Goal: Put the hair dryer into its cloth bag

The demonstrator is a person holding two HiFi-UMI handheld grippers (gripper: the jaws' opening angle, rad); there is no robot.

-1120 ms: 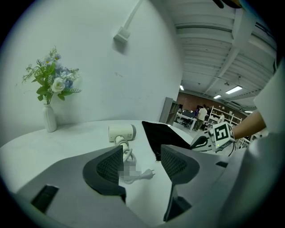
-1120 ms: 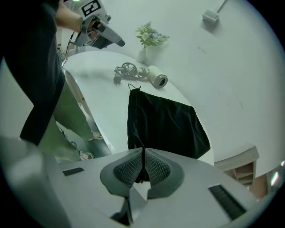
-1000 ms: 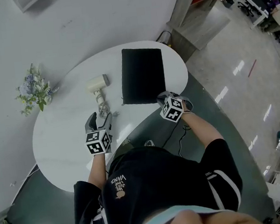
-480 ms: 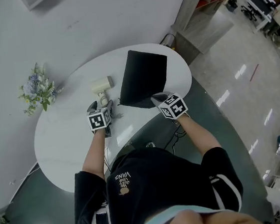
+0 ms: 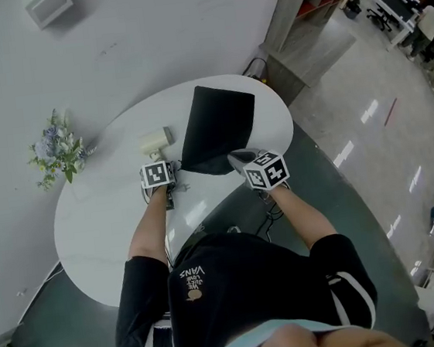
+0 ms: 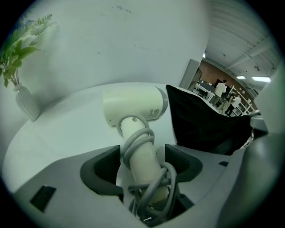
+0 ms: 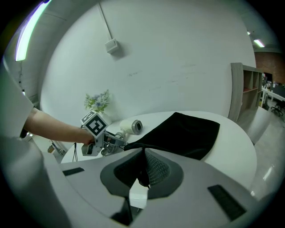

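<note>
A cream hair dryer (image 5: 155,141) lies on the round white table (image 5: 105,220), its grey cord wound round the handle (image 6: 141,153). My left gripper (image 5: 157,160) is open, one jaw on each side of that handle, with gaps showing at both pads. The black cloth bag (image 5: 219,126) lies just right of the dryer. My right gripper (image 5: 236,158) is shut on the bag's near edge and holds it raised off the table. In the right gripper view the black cloth (image 7: 187,131) runs down into the closed jaws (image 7: 143,171), and the dryer (image 7: 131,127) shows beyond the left gripper (image 7: 104,139).
A small vase of flowers (image 5: 57,148) stands at the table's left rim, near the white wall. A grey shelf unit (image 5: 301,19) stands on the floor beyond the table's right end. The person's body is against the near edge of the table.
My left gripper has moved forward and down to the dryer's handle, which now sits between its jaws. My right gripper has lifted and turned the bag's near edge, and the bag has swung slightly.
</note>
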